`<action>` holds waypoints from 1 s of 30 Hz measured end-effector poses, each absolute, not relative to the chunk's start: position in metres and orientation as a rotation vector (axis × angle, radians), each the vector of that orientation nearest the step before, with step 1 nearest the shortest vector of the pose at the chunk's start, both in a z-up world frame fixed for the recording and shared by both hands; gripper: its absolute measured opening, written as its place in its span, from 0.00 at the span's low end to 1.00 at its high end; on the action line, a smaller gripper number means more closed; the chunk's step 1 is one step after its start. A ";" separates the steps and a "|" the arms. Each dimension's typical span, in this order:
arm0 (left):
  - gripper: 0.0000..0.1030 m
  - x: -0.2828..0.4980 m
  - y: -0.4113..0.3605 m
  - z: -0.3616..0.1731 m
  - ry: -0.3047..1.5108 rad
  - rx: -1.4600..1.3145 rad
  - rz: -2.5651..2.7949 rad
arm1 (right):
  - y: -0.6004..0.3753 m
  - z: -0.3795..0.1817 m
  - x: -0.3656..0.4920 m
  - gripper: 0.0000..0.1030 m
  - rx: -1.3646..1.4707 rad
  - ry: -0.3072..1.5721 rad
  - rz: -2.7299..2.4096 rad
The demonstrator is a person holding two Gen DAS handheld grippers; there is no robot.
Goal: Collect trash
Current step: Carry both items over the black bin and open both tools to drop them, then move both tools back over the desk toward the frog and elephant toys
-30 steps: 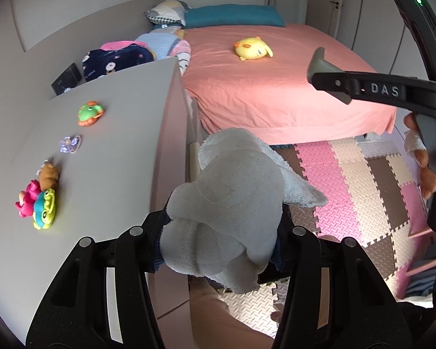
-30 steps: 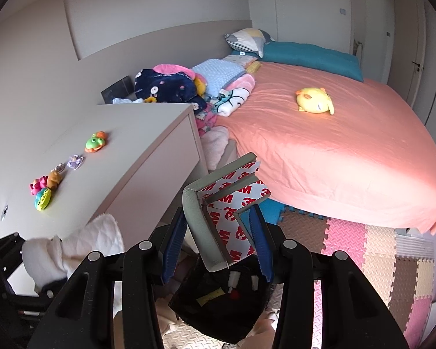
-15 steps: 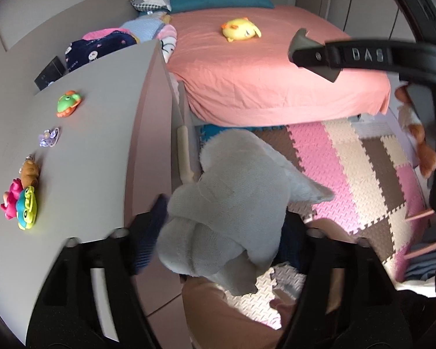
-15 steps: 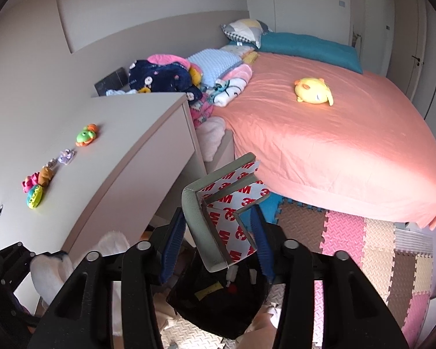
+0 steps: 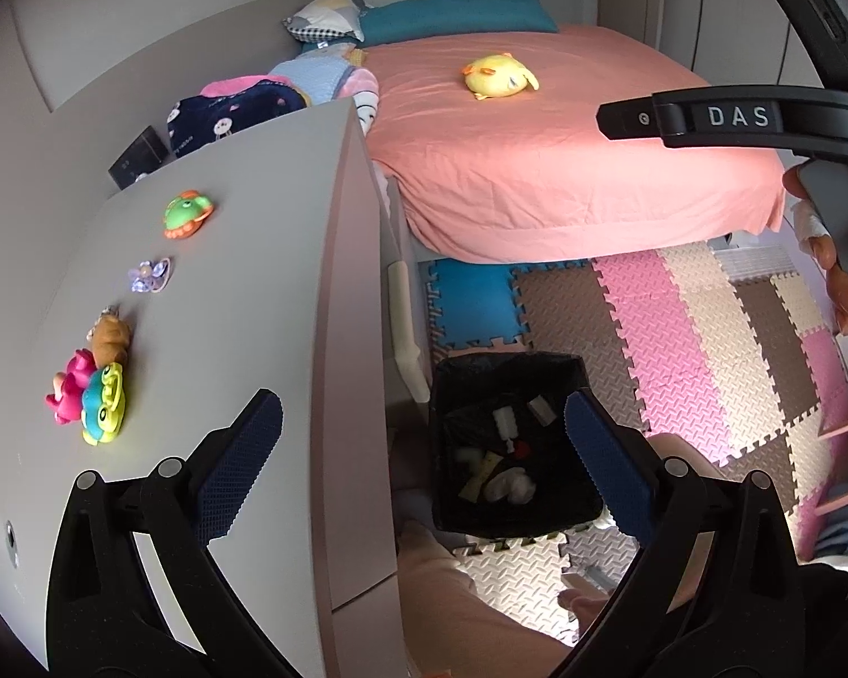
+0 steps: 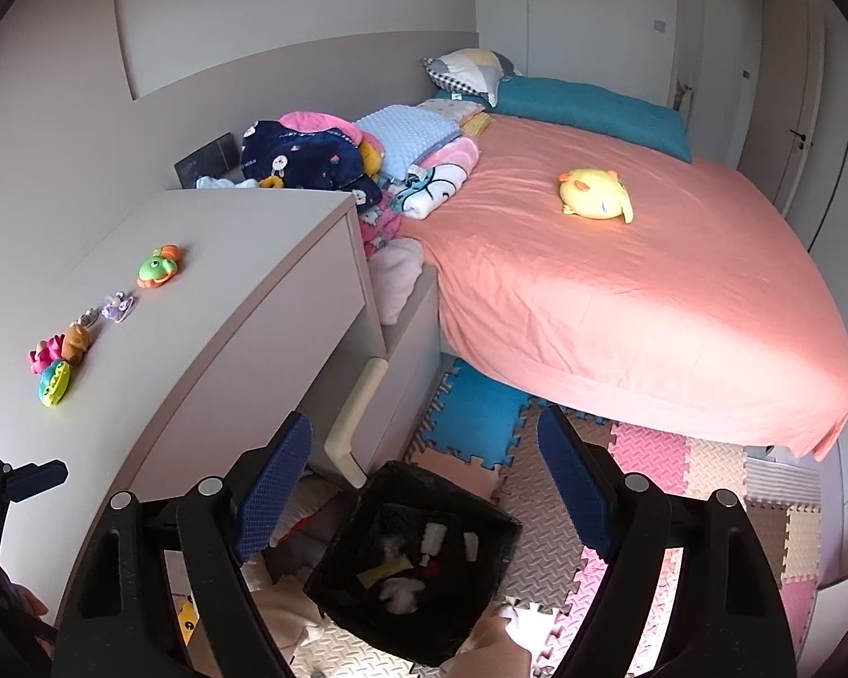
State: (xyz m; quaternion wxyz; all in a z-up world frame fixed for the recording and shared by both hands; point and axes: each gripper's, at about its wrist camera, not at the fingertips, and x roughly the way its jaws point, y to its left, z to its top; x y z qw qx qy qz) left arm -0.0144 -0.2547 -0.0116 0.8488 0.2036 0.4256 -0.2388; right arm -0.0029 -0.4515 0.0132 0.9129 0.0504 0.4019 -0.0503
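Just below the left tool (image 5: pixel 424 440), the bin (image 5: pixel 452 390) is wearing a thin black plastic liner, faintly shiny, with crumpled white paper (image 5: pixel 511 486) lying in it. The tool's pads (image 5: pixel 243 469) are showing a blue, finely gridded rubbery face on matt black plastic arms. To its left, the bench (image 5: pixel 243 282) is looking smooth and matt. Ahead, the floor mat (image 5: pixel 678 339) is showing embossed foam, and the bed (image 5: pixel 537 158) is wearing soft, lightly creased cloth.
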 end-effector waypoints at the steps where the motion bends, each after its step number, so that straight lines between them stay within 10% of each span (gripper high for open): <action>1: 0.94 -0.013 -0.251 -0.012 0.900 0.424 -0.497 | -0.449 0.013 -0.002 0.80 0.104 0.828 -0.098; 30: 0.94 0.048 -0.103 -0.012 0.960 0.143 -0.184 | -0.335 0.001 0.068 0.80 0.064 0.853 0.161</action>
